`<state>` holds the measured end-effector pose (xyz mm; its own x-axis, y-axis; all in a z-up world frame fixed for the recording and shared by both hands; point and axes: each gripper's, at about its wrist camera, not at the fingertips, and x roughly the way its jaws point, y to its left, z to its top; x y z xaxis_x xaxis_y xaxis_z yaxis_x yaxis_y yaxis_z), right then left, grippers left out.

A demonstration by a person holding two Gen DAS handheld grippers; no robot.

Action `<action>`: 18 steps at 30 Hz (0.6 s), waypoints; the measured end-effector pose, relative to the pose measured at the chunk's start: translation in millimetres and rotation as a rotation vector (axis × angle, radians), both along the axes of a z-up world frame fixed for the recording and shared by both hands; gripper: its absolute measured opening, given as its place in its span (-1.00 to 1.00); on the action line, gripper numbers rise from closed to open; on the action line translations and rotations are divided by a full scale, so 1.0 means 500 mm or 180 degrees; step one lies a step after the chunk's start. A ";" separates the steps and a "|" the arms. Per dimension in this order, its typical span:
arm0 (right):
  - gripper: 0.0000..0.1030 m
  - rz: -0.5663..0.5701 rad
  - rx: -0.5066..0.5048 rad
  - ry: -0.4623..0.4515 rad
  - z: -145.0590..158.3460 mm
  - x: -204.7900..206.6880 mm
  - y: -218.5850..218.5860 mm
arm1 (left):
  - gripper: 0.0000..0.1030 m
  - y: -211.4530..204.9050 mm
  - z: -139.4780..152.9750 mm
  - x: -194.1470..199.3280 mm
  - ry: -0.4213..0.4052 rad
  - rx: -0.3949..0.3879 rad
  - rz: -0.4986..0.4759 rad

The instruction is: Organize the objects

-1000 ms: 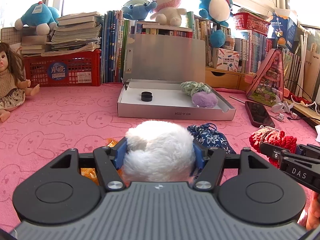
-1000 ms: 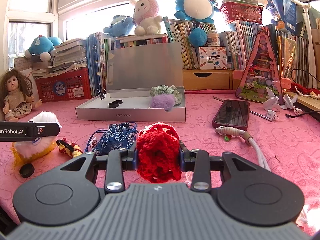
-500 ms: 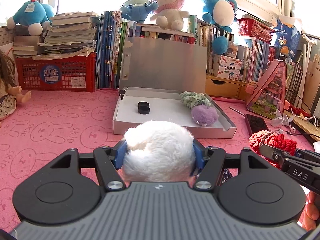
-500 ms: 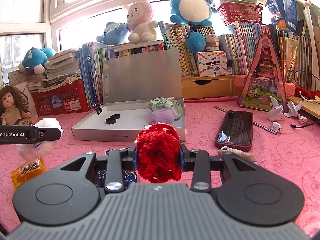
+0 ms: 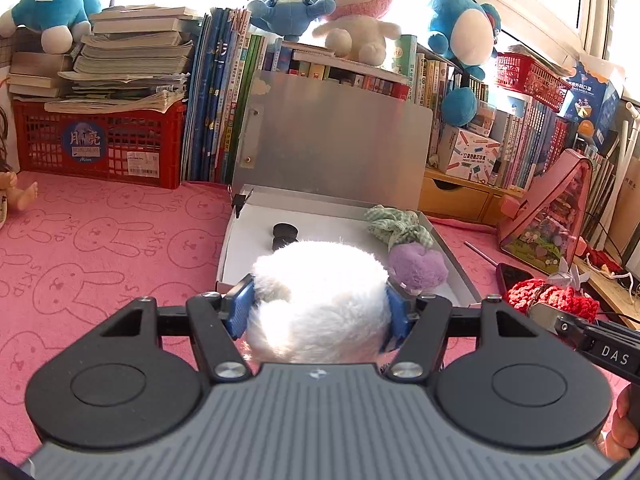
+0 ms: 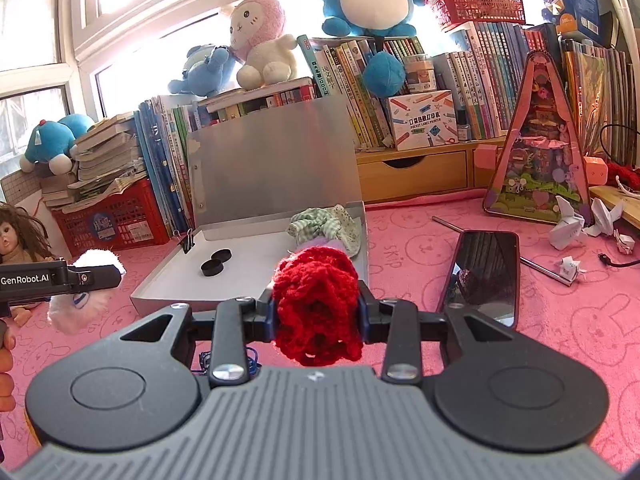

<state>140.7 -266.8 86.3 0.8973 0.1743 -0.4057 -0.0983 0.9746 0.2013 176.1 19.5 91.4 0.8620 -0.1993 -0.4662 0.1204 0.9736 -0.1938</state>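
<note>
Left gripper [image 5: 320, 312] was clamped on a white fluffy pompom [image 5: 320, 300], held at frame centre just in front of the silver box [image 5: 460, 272]. Right gripper [image 6: 316, 312] was clamped on a red crocheted piece [image 6: 316, 300], held at frame centre before the box's near right corner.

Risks were judged as follows: both grippers were aimed at the same box at once, so a collision could be caused over it; soft fibres could snag on the blue pads [image 5: 239, 312] on release, so the pompom could be dragged back out; a release short of the near wall could drop either item on the pink cloth [image 5: 100, 248]. The phone [image 6: 480, 276], lower right of the right view, lay near that gripper and could be knocked.

The box was seen open, lid propped upright behind it. Inside were two black round caps [image 6: 216, 263] at left, a green checked scrunchie [image 5: 396, 226] and a purple fluffy item [image 5: 418, 266] at right. A red basket [image 5: 100, 144], upper left, carried stacked books
</note>
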 end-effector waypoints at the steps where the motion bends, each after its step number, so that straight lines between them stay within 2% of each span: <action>1: -0.22 0.0002 0.0000 0.0012 0.000 0.008 0.000 | 0.35 0.000 0.002 0.009 -0.0005 0.0008 0.0010; 14: -0.22 0.0148 0.0106 0.0198 0.004 0.120 0.019 | 0.35 -0.019 -0.009 0.132 0.0041 0.0156 0.0075; 18: -0.22 0.0232 0.0217 0.0304 -0.002 0.156 0.028 | 0.35 -0.023 -0.020 0.173 0.0123 0.0080 0.0082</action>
<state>218.5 -252.6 85.2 0.8391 0.2676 -0.4736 -0.1456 0.9493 0.2785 262.8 8.2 81.4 0.8479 -0.1651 -0.5038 0.0882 0.9810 -0.1731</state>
